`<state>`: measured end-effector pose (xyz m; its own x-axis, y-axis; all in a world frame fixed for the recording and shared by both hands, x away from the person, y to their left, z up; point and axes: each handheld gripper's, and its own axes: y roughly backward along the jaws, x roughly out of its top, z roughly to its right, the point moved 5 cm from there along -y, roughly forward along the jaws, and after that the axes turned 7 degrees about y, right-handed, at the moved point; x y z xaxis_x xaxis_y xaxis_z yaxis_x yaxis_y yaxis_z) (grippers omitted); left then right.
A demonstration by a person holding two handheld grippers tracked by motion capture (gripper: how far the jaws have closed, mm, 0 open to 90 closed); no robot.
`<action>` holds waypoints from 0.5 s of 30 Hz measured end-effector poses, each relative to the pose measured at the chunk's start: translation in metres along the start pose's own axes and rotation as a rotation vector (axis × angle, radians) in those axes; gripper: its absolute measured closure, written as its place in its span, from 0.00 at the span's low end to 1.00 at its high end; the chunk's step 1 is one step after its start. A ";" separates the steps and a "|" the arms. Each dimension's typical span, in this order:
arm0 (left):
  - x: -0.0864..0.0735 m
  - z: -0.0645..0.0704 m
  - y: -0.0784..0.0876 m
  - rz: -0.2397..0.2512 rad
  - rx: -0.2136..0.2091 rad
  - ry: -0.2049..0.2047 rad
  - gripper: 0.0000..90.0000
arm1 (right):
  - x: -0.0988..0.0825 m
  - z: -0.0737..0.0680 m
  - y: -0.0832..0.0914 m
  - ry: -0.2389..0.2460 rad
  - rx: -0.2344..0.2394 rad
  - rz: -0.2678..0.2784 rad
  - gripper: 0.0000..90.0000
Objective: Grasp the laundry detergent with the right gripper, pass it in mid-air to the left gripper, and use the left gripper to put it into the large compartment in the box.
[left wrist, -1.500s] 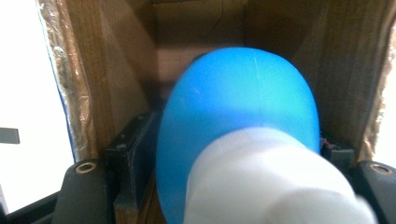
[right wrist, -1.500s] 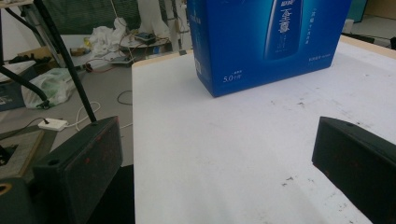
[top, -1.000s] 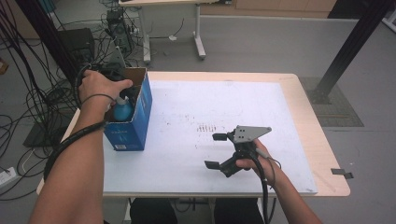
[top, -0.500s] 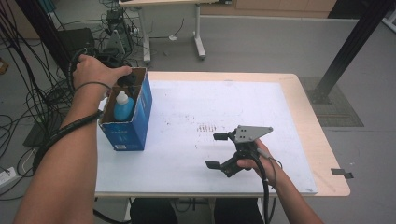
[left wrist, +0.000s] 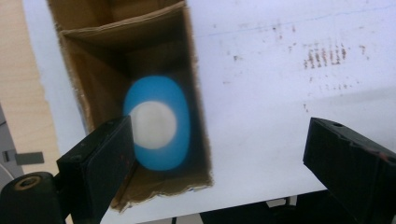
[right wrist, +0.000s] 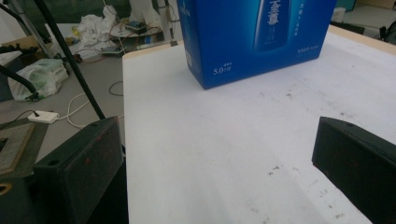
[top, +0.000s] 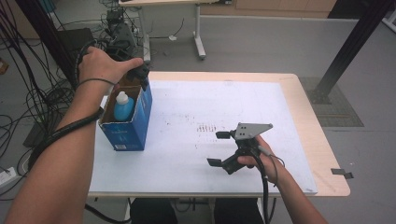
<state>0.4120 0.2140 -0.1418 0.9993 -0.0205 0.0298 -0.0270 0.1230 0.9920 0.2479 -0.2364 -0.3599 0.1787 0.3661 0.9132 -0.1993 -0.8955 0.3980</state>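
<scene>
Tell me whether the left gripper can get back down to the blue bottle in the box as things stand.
Probably yes. The left gripper hangs above the open top of the blue box, its jaws just opened with nothing between them; the blue bottle stands upright below, its white cap uncovered.

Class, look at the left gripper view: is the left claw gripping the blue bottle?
No: the left claw is open above the box, and the bottle stands inside, clear of both pads.
</scene>
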 end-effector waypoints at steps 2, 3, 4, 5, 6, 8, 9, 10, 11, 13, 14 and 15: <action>0.000 0.005 -0.001 -0.006 -0.005 -0.012 0.09 | 0.000 0.000 0.001 -0.002 -0.004 -0.002 0.02; 0.000 0.008 -0.001 -0.012 -0.013 -0.025 0.09 | 0.001 0.001 0.002 -0.008 -0.005 -0.010 0.02; 0.000 0.008 -0.001 -0.012 -0.013 -0.025 0.07 | 0.002 0.002 0.003 -0.016 -0.011 -0.019 0.02; 0.001 0.012 -0.001 -0.022 -0.013 -0.039 0.06 | 0.003 0.002 0.004 -0.021 -0.015 -0.027 0.02; 0.001 0.014 -0.001 -0.022 -0.012 -0.045 0.07 | 0.004 0.003 0.005 -0.023 -0.019 -0.037 0.02; 0.001 0.018 -0.001 -0.023 -0.011 -0.054 0.07 | 0.004 0.003 0.006 -0.032 -0.025 -0.044 0.02; 0.001 0.023 -0.002 -0.028 -0.007 -0.077 0.07 | 0.005 0.004 0.008 -0.040 -0.032 -0.055 0.02; 0.001 0.023 -0.002 -0.028 -0.007 -0.077 0.06 | 0.005 0.004 0.008 -0.040 -0.032 -0.055 0.02; 0.000 0.028 -0.002 -0.028 -0.007 -0.091 0.06 | 0.006 0.005 0.010 -0.046 -0.041 -0.064 0.02; -0.001 0.034 -0.004 -0.034 -0.009 -0.113 0.06 | 0.008 0.006 0.012 -0.052 -0.050 -0.075 0.02; -0.002 0.038 -0.005 -0.037 -0.011 -0.123 0.06 | 0.008 0.007 0.013 -0.057 -0.052 -0.078 0.02; -0.002 0.041 -0.006 -0.039 -0.016 -0.135 0.06 | 0.009 0.008 0.015 -0.061 -0.055 -0.087 0.02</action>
<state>0.4091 0.1730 -0.1426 0.9873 -0.1587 0.0080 0.0136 0.1350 0.9908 0.2539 -0.2484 -0.3466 0.2553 0.4247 0.8686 -0.2326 -0.8450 0.4816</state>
